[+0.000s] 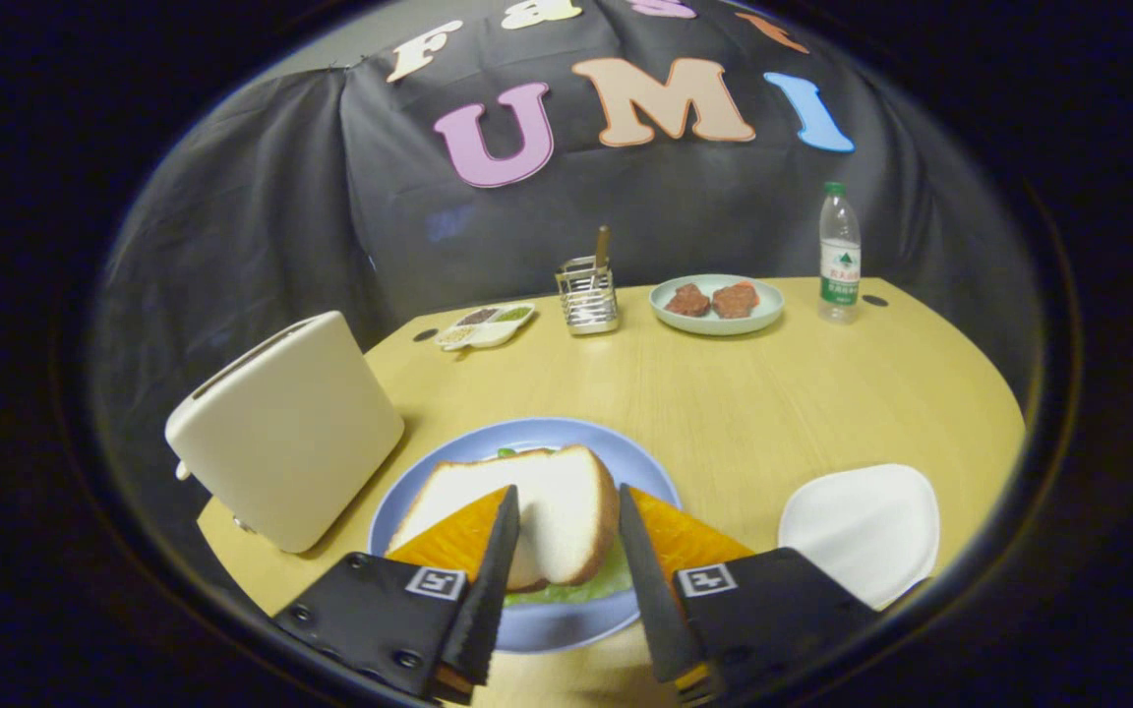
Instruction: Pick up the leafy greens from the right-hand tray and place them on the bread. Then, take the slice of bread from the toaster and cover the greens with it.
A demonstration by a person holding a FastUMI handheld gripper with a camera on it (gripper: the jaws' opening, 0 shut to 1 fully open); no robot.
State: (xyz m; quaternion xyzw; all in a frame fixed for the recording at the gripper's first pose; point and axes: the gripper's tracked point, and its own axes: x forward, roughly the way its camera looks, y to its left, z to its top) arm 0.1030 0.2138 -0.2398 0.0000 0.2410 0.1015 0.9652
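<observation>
A slice of white bread (547,511) lies on top of leafy greens (586,587), whose edge peeks out from under it, on a blue plate (566,433). My gripper (567,492) hovers low over the plate with its fingers apart. The bread's near part sits between the fingertips and the left finger (493,570) overlaps it. Neither finger visibly presses on the bread. A cream toaster (286,428) stands just left of the plate, and nothing sticks out of its slot. To the right of the plate lies a white tray (862,526) with nothing on it.
On the far side of the wooden table (773,393) stand a metal utensil holder (587,293), a pale green plate (663,307) with two pieces of meat, a plastic bottle (839,254) and a small divided dish (486,326).
</observation>
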